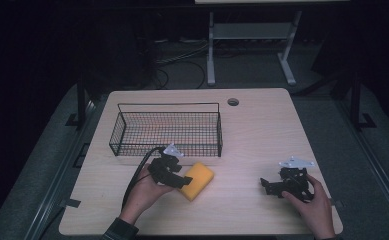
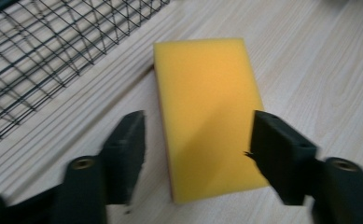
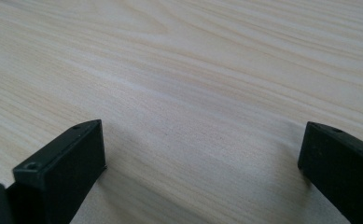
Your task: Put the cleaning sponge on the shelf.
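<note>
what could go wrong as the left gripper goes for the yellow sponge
The left gripper has its jaws open on either side of the yellow sponge, near its closer end. Closing there could tip or swing the far end. The sponge looks soft, so a hard squeeze may deform it and let it slip. The wire basket stands close behind; a low lift could catch the sponge on its front wall.

Pale wood-grain table (image 1: 252, 130), black wire basket (image 1: 167, 131) at its back left, yellow sponge (image 1: 198, 180) lying flat just before it
</note>
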The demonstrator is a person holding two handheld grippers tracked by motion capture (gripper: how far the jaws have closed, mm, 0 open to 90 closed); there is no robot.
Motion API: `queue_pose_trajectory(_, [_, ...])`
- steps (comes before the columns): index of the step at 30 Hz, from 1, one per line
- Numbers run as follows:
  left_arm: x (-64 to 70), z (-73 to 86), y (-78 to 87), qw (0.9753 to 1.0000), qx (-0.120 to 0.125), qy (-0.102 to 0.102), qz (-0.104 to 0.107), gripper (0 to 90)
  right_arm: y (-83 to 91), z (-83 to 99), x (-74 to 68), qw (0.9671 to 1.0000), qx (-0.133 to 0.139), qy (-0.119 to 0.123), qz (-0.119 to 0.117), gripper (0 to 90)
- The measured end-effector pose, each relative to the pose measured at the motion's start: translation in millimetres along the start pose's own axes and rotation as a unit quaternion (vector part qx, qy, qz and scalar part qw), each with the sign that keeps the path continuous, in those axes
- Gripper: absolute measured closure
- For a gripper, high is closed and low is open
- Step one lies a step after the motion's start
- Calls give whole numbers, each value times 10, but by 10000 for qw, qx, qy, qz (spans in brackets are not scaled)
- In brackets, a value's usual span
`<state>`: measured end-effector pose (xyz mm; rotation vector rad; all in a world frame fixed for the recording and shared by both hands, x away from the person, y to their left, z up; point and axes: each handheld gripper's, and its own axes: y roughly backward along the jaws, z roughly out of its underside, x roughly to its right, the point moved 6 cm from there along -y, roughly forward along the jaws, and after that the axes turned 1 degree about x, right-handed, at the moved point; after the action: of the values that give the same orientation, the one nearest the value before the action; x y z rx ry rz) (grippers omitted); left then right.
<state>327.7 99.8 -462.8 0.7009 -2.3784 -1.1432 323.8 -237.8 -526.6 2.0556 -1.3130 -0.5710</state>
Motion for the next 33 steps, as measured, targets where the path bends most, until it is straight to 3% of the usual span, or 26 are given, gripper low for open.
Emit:
queue_pose_trajectory(8, [71,-77,-132,9995,-285,-133,-48,148,0,0,0,10000,1,2,0,0])
queue_pose_trajectory(9, [90,-95,-172,9992,-342,-151,-132,130,0,0,0,10000,1,4,0,0])
queue_pose_trajectory(21, [134,-164,-334,9981,-550,-145,-243,126,0,0,0,10000,0,0,0,0])
queue_pose_trajectory(22, [126,-168,-361,9976,-585,-177,-329,126,0,0,0,10000,0,0,0,0])
queue_pose_trajectory(33, [140,-137,-512,9964,-763,-184,-315,126,0,0,0,10000,-1,0,3,0])
